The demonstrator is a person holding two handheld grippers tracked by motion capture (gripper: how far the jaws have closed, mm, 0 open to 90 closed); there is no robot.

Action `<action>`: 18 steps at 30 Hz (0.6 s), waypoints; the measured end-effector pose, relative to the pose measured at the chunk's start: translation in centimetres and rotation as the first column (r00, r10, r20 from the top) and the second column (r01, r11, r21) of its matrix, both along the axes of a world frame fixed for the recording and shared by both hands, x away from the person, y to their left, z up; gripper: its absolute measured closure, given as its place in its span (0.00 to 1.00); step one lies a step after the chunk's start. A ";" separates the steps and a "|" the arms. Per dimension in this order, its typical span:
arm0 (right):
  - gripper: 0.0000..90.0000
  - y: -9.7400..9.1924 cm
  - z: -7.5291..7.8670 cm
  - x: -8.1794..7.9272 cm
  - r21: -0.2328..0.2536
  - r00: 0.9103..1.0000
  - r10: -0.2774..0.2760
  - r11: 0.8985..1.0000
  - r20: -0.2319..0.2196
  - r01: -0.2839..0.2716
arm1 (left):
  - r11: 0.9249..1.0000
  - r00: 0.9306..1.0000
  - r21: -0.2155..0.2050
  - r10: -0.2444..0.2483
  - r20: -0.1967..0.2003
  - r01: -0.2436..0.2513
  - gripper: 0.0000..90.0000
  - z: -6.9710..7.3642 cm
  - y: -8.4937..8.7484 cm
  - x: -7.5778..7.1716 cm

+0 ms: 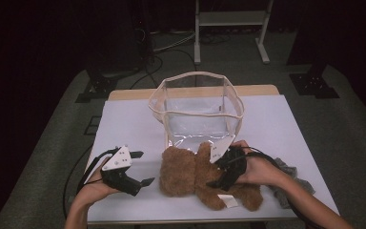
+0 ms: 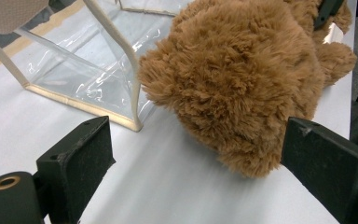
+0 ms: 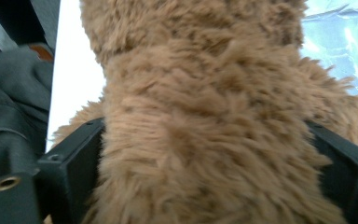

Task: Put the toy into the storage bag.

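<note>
A brown teddy bear point(image 1: 186, 174) lies on the white table point(image 1: 133, 119) near its front edge, just in front of a clear plastic bag point(image 1: 195, 78) with cream trim that stands open. My right gripper point(image 1: 219, 168) is open, its jaws spread wide on either side of the bear's body point(image 3: 205, 116), with fur touching both. My left gripper point(image 1: 145, 168) is open to the left of the bear's head point(image 2: 233, 79), a short gap away, with nothing between its jaws. The bag's corner point(image 2: 133, 123) stands just beyond the left gripper point(image 2: 196, 158).
A grey cloth point(image 1: 290, 183) lies on the table at the front right, under the person's right forearm, and shows as dark folds point(image 3: 14, 93) beside the bear. Bare table lies left of the bag. A metal frame point(image 1: 231, 19) stands on the floor beyond.
</note>
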State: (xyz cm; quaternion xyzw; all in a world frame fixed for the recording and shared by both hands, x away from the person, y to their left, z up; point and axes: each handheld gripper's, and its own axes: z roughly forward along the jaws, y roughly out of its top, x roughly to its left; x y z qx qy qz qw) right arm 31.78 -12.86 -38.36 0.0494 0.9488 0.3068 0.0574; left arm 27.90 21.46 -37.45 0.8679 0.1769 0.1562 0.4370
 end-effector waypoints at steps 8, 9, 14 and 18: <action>0.07 0.3 -0.4 -0.1 -0.044 0.999 0.010 0.999 0.045 -0.008 | 1.000 1.000 0.006 -0.001 0.008 0.001 0.09 0.1 0.0 -0.1; 0.07 0.3 -0.4 -0.1 -0.044 0.999 0.010 0.999 0.045 -0.008 | 1.000 1.000 0.006 -0.001 0.008 0.001 0.09 0.1 0.0 -0.1; 0.13 0.3 -0.4 0.2 -0.057 0.999 0.019 0.998 0.047 -0.016 | 1.000 1.000 0.003 0.000 0.006 0.000 0.09 0.1 0.0 -0.1; 0.18 0.2 -0.5 0.6 -0.054 1.000 0.011 0.998 0.022 -0.010 | 1.000 1.000 0.003 0.006 0.008 -0.006 0.09 0.0 0.0 0.0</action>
